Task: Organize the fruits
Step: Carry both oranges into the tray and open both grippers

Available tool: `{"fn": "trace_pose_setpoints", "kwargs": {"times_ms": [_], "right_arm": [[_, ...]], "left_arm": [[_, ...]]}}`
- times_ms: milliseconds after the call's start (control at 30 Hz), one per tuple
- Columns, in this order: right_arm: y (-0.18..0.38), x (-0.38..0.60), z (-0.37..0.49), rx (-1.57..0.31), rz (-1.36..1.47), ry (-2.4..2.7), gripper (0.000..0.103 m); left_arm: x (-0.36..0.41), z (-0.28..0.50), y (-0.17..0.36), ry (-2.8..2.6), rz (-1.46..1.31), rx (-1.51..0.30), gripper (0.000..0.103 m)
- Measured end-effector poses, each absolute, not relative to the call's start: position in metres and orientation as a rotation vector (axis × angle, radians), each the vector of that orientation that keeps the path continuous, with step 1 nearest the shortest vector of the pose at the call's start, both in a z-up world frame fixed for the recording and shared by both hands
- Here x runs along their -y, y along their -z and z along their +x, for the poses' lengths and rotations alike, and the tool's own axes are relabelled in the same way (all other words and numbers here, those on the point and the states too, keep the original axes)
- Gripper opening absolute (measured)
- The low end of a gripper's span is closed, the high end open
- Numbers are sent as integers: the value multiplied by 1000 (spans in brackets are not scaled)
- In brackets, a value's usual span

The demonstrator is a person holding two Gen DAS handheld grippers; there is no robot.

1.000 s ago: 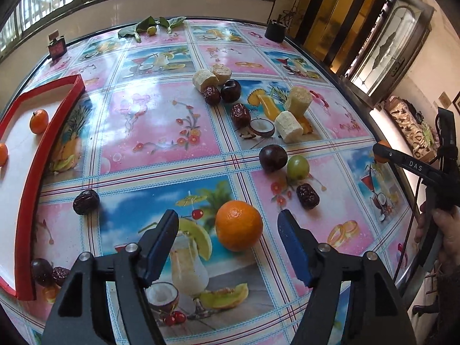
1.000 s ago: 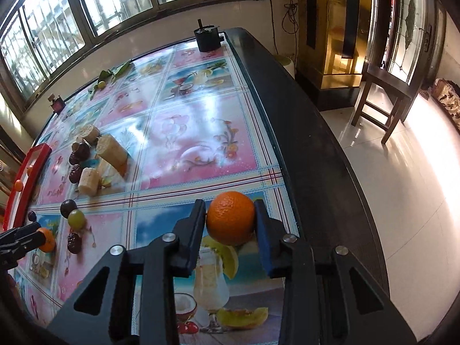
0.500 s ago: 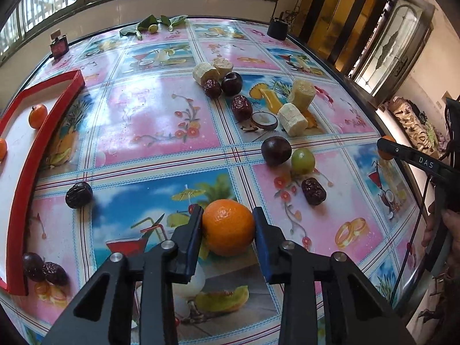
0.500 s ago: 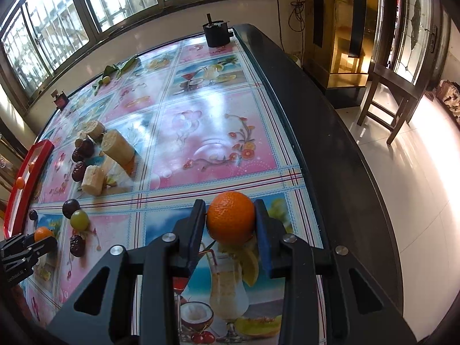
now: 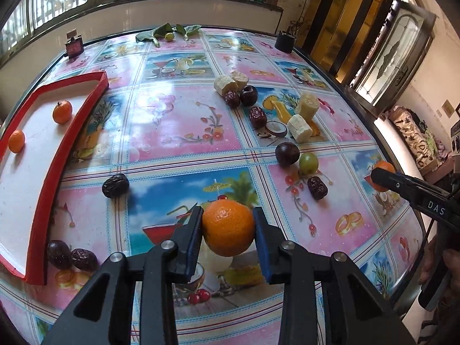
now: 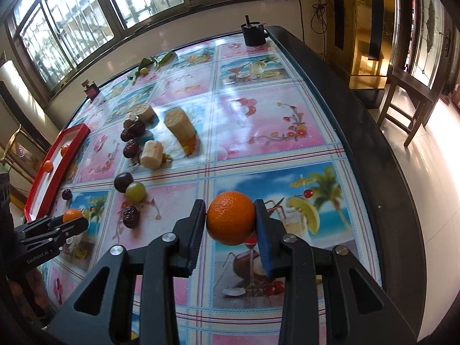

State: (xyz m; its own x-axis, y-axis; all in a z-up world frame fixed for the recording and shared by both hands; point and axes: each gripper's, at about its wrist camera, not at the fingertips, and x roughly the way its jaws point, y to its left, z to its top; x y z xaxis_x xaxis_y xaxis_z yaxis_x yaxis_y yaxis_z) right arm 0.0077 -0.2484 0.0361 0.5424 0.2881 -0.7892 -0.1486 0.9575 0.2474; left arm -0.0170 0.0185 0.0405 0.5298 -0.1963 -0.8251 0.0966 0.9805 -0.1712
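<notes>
The left gripper (image 5: 227, 230) is squeezing an orange (image 5: 228, 227) just above the near table (image 5: 178, 120). The right gripper (image 6: 230, 224) is squeezing another orange (image 6: 231, 217). The red tray (image 5: 86, 109) is sitting far left.

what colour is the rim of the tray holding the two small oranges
Red rim around a white inside, best seen in the left wrist view.

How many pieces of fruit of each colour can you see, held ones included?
Orange: 4
Dark: 8
Pale: 4
Green: 2
Total: 18
</notes>
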Motion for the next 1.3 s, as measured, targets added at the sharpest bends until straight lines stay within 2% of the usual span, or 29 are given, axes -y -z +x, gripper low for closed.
{"fn": "trace_pose_setpoints", "kwargs": {"times_ms": [567,900,1300], "right_arm": [[-63,53,-7,-987,50,-617,36],[-74,-78,16,-966,-28,-787,36],[-43,-172,77,-1004,-105,-754,36]], "left_arm": [[-143,-41,-65,34,-198,-948,34],[-243,-14,-63,-139,-247,-956,34],[-299,31,-33,-251,-279,-1006,34]]}}
